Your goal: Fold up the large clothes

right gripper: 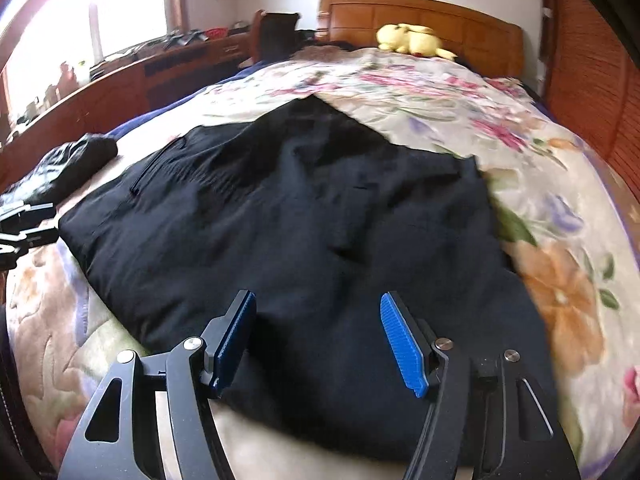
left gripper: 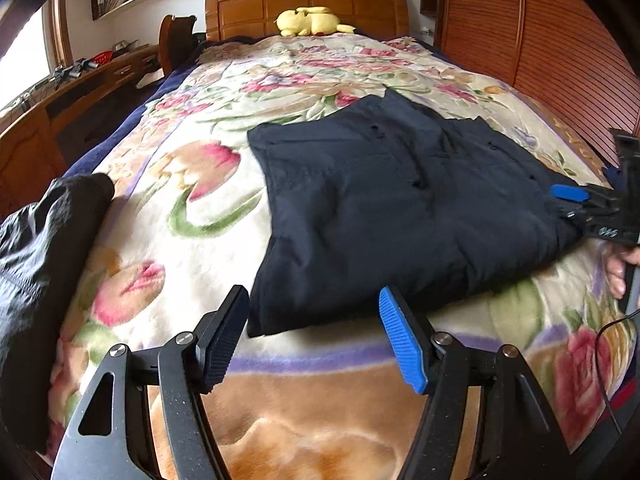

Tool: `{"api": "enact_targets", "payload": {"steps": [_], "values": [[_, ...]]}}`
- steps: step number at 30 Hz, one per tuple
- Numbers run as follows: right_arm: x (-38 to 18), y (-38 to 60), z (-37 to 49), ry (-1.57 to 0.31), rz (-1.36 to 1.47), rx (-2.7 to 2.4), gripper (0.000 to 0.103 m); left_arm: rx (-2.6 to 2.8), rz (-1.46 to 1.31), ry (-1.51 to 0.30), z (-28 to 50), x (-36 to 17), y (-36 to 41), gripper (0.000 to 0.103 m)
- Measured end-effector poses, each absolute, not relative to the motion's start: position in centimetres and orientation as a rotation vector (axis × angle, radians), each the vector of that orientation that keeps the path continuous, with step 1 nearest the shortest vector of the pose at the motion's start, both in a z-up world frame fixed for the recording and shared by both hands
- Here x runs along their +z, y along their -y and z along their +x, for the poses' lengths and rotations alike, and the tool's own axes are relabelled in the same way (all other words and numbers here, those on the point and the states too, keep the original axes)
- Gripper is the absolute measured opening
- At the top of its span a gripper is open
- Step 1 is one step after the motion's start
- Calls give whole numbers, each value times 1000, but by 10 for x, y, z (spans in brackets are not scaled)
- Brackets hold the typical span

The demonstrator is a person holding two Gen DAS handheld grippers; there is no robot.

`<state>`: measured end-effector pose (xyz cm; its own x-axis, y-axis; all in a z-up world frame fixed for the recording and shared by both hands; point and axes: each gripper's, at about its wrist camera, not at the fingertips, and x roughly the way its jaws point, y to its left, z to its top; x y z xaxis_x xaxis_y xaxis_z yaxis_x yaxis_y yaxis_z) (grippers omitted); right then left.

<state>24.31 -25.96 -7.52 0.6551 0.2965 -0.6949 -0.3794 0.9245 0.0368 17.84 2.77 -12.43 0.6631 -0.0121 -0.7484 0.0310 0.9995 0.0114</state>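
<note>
A dark navy garment (left gripper: 384,208) lies folded flat on the floral blanket (left gripper: 192,208); it also shows in the right wrist view (right gripper: 304,232). My left gripper (left gripper: 314,316) is open and empty, just in front of the garment's near left corner. My right gripper (right gripper: 318,328) is open, hovering over the garment's near edge with nothing between its pads. In the left wrist view the right gripper (left gripper: 576,200) sits at the garment's right edge. The left gripper's frame (right gripper: 24,224) shows at the left edge of the right wrist view.
A black bundle of cloth (left gripper: 44,236) lies at the bed's left edge, also in the right wrist view (right gripper: 76,160). A yellow plush toy (left gripper: 310,21) sits by the wooden headboard (left gripper: 304,4). A wooden desk (left gripper: 80,92) stands left; slatted wardrobe doors (left gripper: 560,48) stand right.
</note>
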Motion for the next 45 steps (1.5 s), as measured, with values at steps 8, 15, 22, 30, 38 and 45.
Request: {"api": "enact_targets", "payload": {"steps": [8,15,22,30,38,45], "values": [[-62,347,217,-776,-66,213,67,-31,28,-853,178,-132,-31,69],[-89,356,226,-859,18,192,67,-36,25,-890,187,-144,-34,69],[-111,364,242,-889,123,254,60,-57,-33,-933,193,-154,-47,56],[-105,355,242,-866,53,305,18,-68,-58,-883,188,-146,-55,19],[-103,348,234,-846,-2,264,16,-96,-10,-820,172,-128,-51,8],[-75,348,203,-787,4,298,13,-109,-1,-760,156,-105,-51,6]]}}
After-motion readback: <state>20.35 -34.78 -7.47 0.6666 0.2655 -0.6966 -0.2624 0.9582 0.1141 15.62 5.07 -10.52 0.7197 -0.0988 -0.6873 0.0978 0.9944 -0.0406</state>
